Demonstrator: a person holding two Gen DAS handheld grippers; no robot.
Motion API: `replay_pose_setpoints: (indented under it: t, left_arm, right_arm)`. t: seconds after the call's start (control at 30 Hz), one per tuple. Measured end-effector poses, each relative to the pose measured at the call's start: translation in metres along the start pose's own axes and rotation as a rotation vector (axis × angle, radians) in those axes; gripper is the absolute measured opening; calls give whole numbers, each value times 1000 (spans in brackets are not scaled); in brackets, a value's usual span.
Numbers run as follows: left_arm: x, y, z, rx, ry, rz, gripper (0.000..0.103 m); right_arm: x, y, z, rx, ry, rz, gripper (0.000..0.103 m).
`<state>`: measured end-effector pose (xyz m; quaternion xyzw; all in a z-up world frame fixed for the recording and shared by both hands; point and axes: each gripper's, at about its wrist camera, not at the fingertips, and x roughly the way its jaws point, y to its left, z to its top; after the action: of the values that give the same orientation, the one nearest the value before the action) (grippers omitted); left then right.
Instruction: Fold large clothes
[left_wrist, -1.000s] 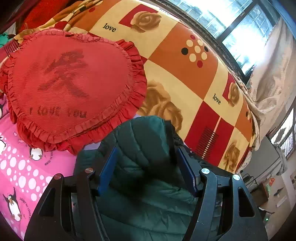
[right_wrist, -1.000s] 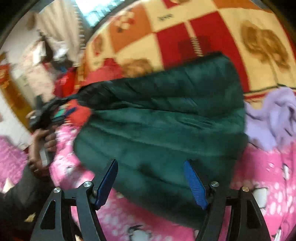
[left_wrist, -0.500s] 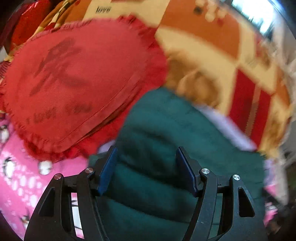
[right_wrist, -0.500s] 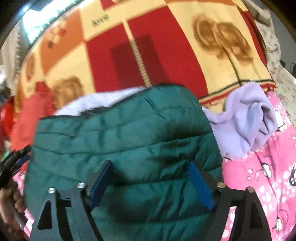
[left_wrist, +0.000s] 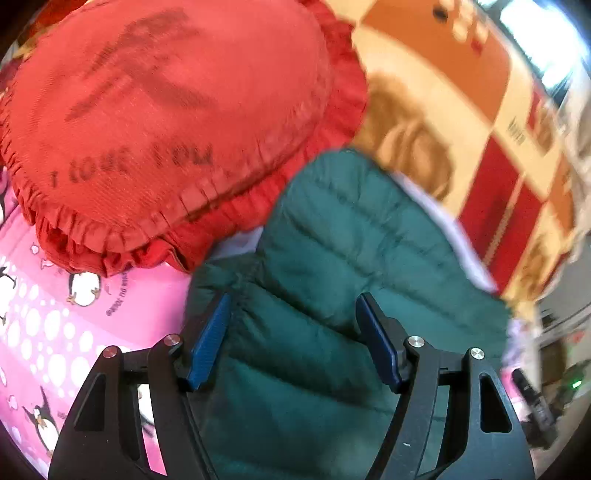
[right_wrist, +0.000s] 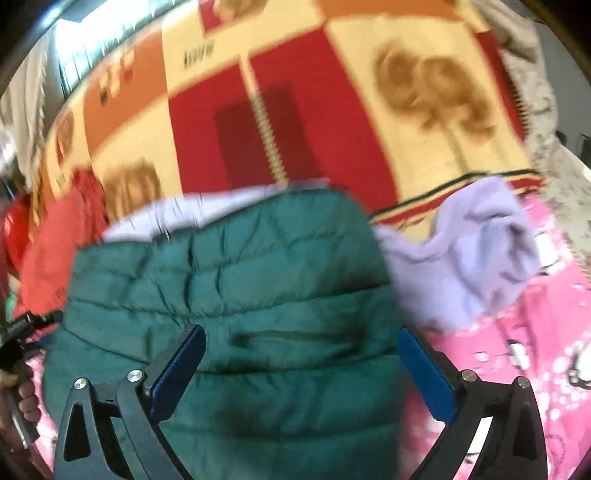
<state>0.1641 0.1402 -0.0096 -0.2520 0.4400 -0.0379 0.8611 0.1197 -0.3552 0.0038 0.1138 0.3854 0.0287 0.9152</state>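
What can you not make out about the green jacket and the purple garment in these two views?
- Jacket: near edge hidden behind the left gripper, left view.
- Purple garment: partly tucked under the jacket and motion-blurred, right view; its type is unclear.
- Whether the right gripper touches the jacket: cannot tell.

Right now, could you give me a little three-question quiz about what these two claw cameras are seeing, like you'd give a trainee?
1. True or false: the left claw is wide open over the green puffer jacket.
2. Multiple choice: what lies beside the jacket in the right wrist view? A) lilac garment B) blue towel C) black shoe
3. Fill in: the red heart cushion reads "I ____ you".

Key: 1 true; 2 A, the lilac garment, right of the right claw; 3 love.
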Motion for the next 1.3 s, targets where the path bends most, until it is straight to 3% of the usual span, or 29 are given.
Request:
replay_pose_setpoints:
  t: [0.07,0.17,0.3,0.43,0.57,0.8,0.9,0.97,1.07,1.3]
  left_arm:
    - [-20,8,2,4,-26,-33,70]
    - [-46,21,-1,57,-72,0,70]
    - [-45,36,-10,154,-26,15,70]
    - [-34,53,-18,164,44,-36,70]
    - [-25,56,-24,173,85,-120,70]
    - [-1,44,-30,256,114,-97,71]
    - [13,52,-25,220,131,-110,86]
    - [28,62,-23,173,190,-168,87]
    - [34,63,-19,175,206,-223,87]
    - [46,55,-16,196,246,-269,87]
  right_arm:
    - [-31,-21,-3,39,-51,15,103]
    - [-64,-57,-16,117,-119,-2,103]
    - [-73,-98,-35,265,-96,62,103]
    - [-45,-88,-46,261,20,187,103]
    - [-16,-59,-49,144,109,162,103]
    - [16,-55,-52,164,144,195,103]
    - [25,-63,-54,177,155,201,103]
    - [34,-70,-56,206,168,241,103]
    - [45,-81,-57,252,183,304,103]
    - [60,-99,-55,266,174,423,103]
